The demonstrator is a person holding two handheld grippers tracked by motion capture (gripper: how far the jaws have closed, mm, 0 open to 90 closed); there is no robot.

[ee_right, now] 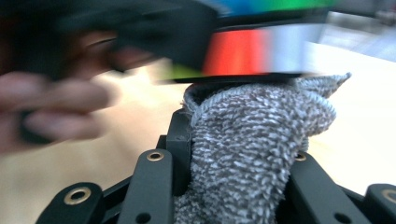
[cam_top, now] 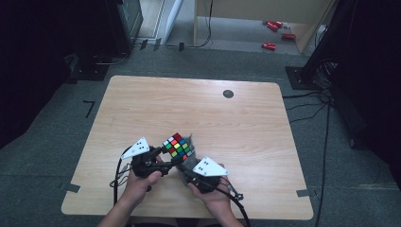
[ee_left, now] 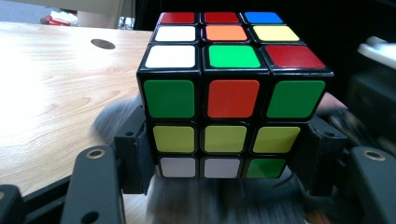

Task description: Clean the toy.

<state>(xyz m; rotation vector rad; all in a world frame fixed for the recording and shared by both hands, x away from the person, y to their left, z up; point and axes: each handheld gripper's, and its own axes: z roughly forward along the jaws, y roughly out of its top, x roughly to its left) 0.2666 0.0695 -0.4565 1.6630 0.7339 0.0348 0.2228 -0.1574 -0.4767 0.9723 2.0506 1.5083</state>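
High view: a cube [cam_top: 178,146] got wiped with a cloth [cam_top: 188,163] over the worktop [cam_top: 198,101].
Left hand-held gripper [ee_left: 224,154] squeezed the cube's low rows and held it up. Right hand-held gripper [ee_right: 240,154] pinched the grey cloth, which touched the cube's underside. Best to hold the cube firm and rub gently, so it would not slip.

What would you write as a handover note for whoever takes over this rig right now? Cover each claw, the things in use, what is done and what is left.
Left claw: shut on the puzzle cube, held above the near part of the table.
Right claw: shut on a grey cloth, pressed up against the cube's underside.
Done: cube and cloth both gripped and brought together.
Left: probably finish wiping the cube's faces, then set both down. How much is already wiped cannot be told.
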